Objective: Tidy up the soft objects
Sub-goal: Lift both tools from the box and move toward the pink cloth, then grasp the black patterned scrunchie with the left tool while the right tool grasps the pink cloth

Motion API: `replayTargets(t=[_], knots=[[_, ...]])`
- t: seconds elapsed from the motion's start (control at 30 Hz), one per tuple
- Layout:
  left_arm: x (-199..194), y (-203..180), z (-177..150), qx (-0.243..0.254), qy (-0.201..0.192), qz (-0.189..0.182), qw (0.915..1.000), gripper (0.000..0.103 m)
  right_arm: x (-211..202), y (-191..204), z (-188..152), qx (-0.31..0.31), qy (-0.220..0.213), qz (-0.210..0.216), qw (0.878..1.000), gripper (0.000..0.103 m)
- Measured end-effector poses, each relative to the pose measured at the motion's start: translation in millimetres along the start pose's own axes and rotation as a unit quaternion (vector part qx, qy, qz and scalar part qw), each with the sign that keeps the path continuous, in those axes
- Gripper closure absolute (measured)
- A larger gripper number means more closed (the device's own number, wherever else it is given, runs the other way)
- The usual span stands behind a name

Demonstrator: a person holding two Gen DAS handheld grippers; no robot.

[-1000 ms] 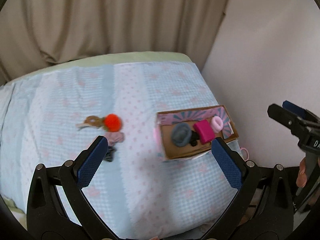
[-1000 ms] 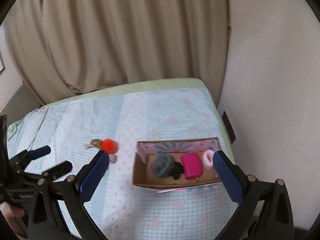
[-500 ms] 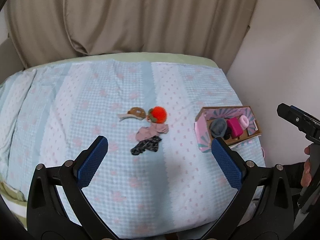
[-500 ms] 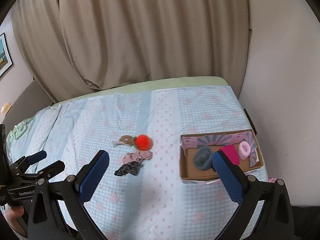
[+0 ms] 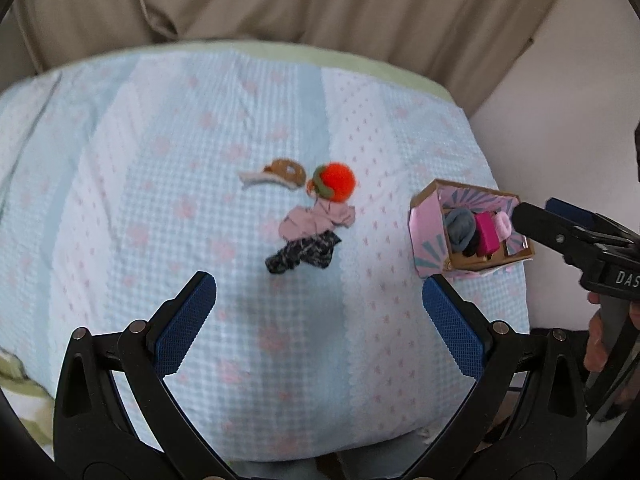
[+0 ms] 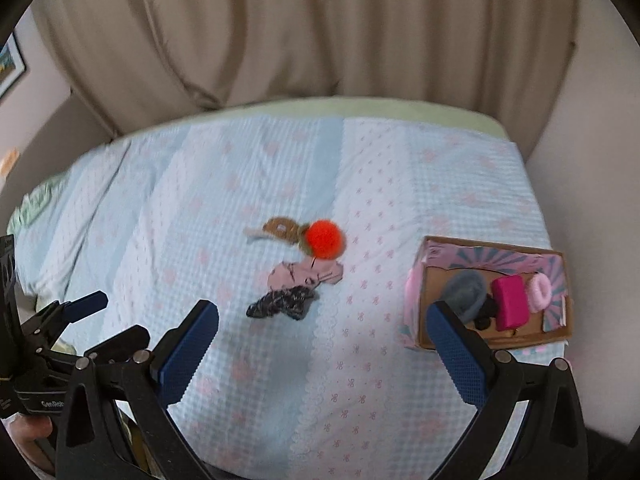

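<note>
Several soft items lie mid-bed: an orange pom-pom [image 5: 335, 181] [image 6: 325, 239], a brown scrunchie [image 5: 285, 171] [image 6: 280, 227], a pink scrunchie [image 5: 316, 220] [image 6: 306, 274] and a dark patterned scrunchie [image 5: 303, 255] [image 6: 282, 302]. A cardboard box [image 5: 430, 246] [image 6: 416, 300] at the bed's right edge holds a grey piece [image 6: 466, 294], a magenta block [image 6: 510, 302] and a pink ring [image 6: 540, 292]. My left gripper [image 5: 320, 316] [image 6: 106, 320] is open above the near bed, short of the pile. My right gripper [image 6: 322, 348] [image 5: 548, 216] is open too, nothing in it.
The bed [image 5: 160, 160] has a light blue and pink patterned cover; beige curtains [image 6: 320, 40] hang behind it and a white wall [image 5: 560, 100] stands close on the right. A hand [image 5: 600, 344] holds the right gripper's handle.
Both views have swung left and closer to the bed; the loose pile now sits mid-frame and the box at the right. Both grippers stay open.
</note>
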State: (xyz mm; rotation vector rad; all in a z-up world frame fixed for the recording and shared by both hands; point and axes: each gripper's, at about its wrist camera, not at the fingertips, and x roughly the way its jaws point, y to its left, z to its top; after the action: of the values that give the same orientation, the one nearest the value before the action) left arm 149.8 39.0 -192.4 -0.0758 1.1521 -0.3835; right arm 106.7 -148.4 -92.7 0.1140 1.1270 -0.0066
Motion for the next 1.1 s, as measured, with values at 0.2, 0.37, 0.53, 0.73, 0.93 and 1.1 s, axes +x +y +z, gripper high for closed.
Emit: replayTargets(t=[0.2,0.37,0.53,0.73,0.93,1.1], knots=[[51.4,6.5,1.6,-0.027,0.033,-0.005,0.9991,0.0,58.4,2.8,15.5,-0.033,0.051,0.017,0.998,0.0],[101.3,9.3,7.9,-0.049,0.053,-0.012,0.9973,0.0,115.6,-0.1,32.8,-0.06,0.09,0.031,0.994,0.0],[164.0,10.5,15.0,-0.061,0.072,-0.015,0.9954,0.001,172.3,-4.7,43.8,-0.08,0.123,0.048,0.988,0.0],[220.4,2.7,21.3,-0.044,0.088,-0.021,0.9949,0.004,244.2,-10.7,48.8,-0.076,0.166,0.086,0.979,0.0],[265.9,4.6,17.4,-0.028,0.115,-0.01,0.9929,0.012,304.9,-4.7,39.7,-0.092,0.211,0.095,0.968,0.0],[290.7,8.7,10.2,-0.021,0.127,0.009,0.9916,0.018,338.9,1.6,30.0,-0.096,0.224,0.094,0.965,0.0]])
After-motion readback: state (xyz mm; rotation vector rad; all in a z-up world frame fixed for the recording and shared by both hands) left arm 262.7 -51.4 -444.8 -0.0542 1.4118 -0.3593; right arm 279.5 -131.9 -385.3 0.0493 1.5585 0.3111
